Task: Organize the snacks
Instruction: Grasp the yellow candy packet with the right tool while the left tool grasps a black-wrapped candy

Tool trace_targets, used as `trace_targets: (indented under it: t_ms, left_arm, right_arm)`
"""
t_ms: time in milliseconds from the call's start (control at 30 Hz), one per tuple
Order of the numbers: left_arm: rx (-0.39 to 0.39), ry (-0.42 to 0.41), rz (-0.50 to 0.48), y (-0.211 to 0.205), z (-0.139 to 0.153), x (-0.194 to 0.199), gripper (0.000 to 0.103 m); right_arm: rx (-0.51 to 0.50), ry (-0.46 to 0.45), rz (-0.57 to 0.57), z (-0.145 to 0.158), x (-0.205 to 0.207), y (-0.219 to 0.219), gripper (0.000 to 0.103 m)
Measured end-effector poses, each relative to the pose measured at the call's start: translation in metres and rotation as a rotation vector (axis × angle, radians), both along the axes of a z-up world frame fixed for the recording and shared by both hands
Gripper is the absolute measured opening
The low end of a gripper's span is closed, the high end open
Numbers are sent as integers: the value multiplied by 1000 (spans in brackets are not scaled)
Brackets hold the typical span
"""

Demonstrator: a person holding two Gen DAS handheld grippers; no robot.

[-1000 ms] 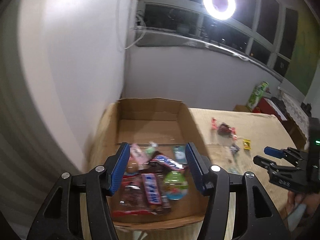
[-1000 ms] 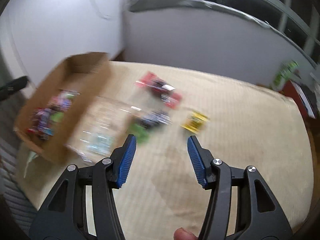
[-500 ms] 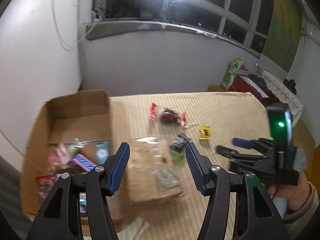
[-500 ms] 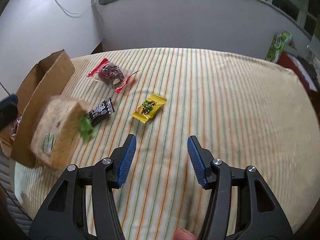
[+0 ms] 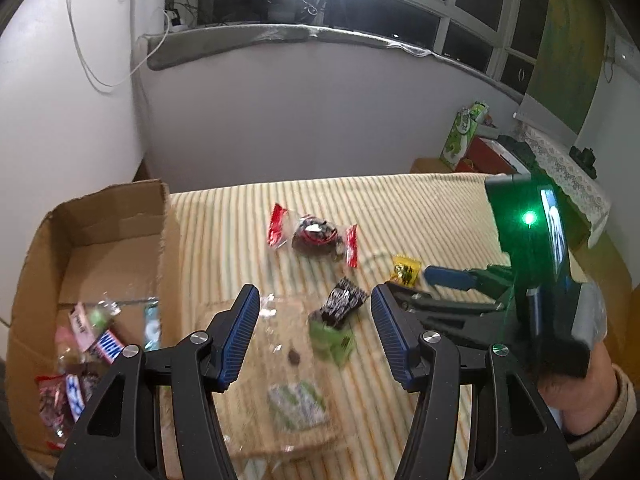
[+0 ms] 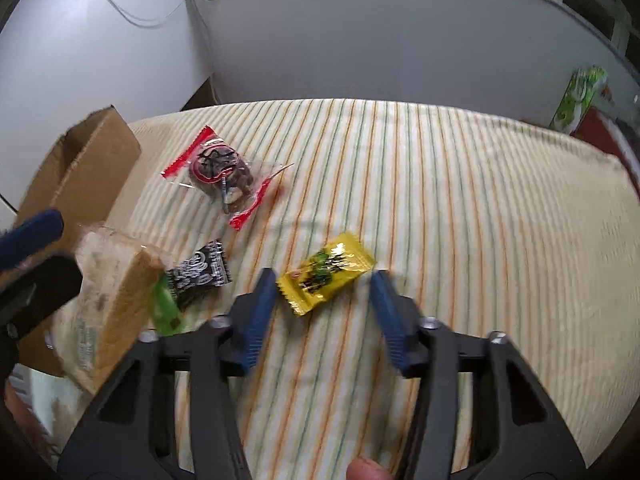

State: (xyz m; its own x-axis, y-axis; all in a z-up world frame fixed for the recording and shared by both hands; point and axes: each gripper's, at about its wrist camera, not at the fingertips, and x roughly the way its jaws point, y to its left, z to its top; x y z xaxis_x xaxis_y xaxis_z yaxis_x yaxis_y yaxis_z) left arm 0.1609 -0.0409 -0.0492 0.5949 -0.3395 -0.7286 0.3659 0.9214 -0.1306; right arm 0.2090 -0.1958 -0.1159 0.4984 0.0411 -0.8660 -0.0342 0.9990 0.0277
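Note:
A cardboard box (image 5: 116,220) at the left holds several wrapped snacks (image 5: 80,344); its corner shows in the right wrist view (image 6: 92,160). On the striped cloth lie a red-ended clear pack (image 5: 314,234) (image 6: 222,170), a black packet (image 5: 344,300) (image 6: 200,270), a yellow packet (image 5: 406,268) (image 6: 326,272), a green piece (image 5: 332,340) (image 6: 164,304) and a clear bag of bread (image 5: 280,372) (image 6: 112,292). My left gripper (image 5: 314,326) is open above the bread bag and black packet. My right gripper (image 6: 324,308) (image 5: 416,280) is open, just short of the yellow packet.
The cloth (image 6: 460,220) covers the whole table, ending at a grey wall behind. A green carton (image 5: 466,132) and a red box (image 5: 484,156) stand beyond the far right corner. A hand (image 5: 576,396) holds the right gripper.
My left gripper has swung right from over the box to over the bread bag. My right gripper has moved forward to the yellow packet. Both stayed open.

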Motion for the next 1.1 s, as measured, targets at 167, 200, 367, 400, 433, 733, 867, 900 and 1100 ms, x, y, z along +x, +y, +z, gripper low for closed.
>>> trace_targets:
  t_ms: [167,200,367,400,433,733,867,900,1100]
  left_arm:
    - [17,17,-32,-14,-9,9,57]
    - [22,19,-40,-17,-10,9,57]
    - [89,34,-90,-39,-24,11,57]
    - [104,35,-102,-43,-27,12,57]
    - [124,39,-106,-47,-31,13,57]
    - [216,35,-117,-56,-42,27,45]
    - [234,44,-159,-59,-46,31,45]
    - [247,49,-177,-60,-47,32,45]
    - [296,57,-224,-68,-49,29,42]
  right_arm:
    - [12,1,22,1,-5,-13,19]
    - [18,-1,24,2,-7,-16,19]
    - [30,-15,20,3,-23,-26,19]
    - [35,-16,16,3,-26,-29,19]
    - [42,-20,13,1,-28,-33,19]
    - [73,-31,-4,1,-36,-48,19]
    - [88,-37,-11,1,-37,-49,19]
    - [90,-38,-10,1,-37,-49,19]
    - [101,-45,-14,1,-38,-51,19]
